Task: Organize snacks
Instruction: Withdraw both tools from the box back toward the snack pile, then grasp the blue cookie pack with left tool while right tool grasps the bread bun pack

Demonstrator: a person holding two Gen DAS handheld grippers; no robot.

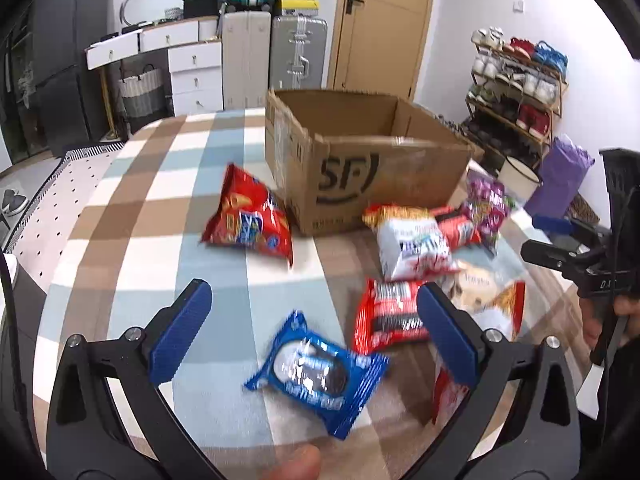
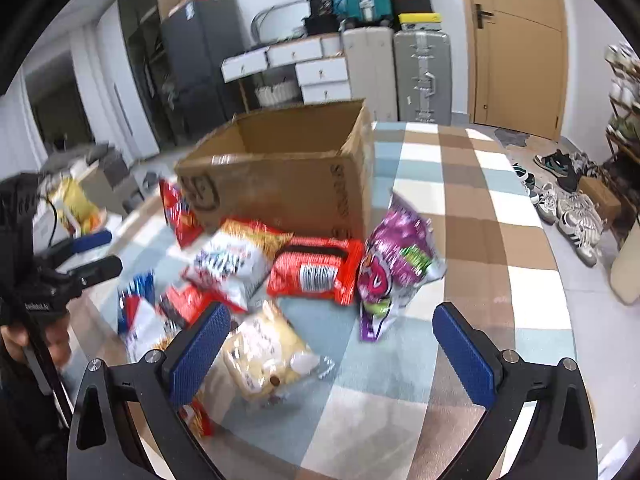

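Cardboard box (image 1: pixel 360 184): the largest item, open-topped, printed logo on its near face, standing at the far middle of the tabletop (image 1: pixel 132 216). We judge it stiff and light, and the likely place for the snacks; nothing shows inside from here.

Red chip bag (image 1: pixel 250 220): puffed with air, leaning just beside the box's left corner. We expect it light, crinkly and slippery; best taken at a sealed end, since squeezing the belly would crush the contents.

Purple bag (image 2: pixel 394 268): crumpled, by the box's right corner; soft, foil-slick.

White-and-orange bag (image 1: pixel 412 244) and red flat packet (image 2: pixel 316 270): lying together in front of the box, the packet touching the purple bag. The packet looks firmer, suited to a grip across its short side.

Pale yellow pouch (image 2: pixel 264 354): nearest the right gripper (image 2: pixel 332 352), whose fingers stand wide apart around nothing. Probably soft biscuits or bread; blur leaves the print unreadable.

Blue biscuit packet (image 1: pixel 316 376): small, flat, glossy, lying between the wide-spread fingers of the left gripper (image 1: pixel 312 328), untouched. We judge the contents brittle; a light pinch across its narrow width fits.

Surface: checked cloth of brown, blue and white, liable to slide or bunch under a dragged bag.

Room: suitcases (image 1: pixel 298 52), white drawers (image 1: pixel 192 64), a wooden door (image 1: pixel 384 24), a shoe rack (image 1: pixel 516 88).
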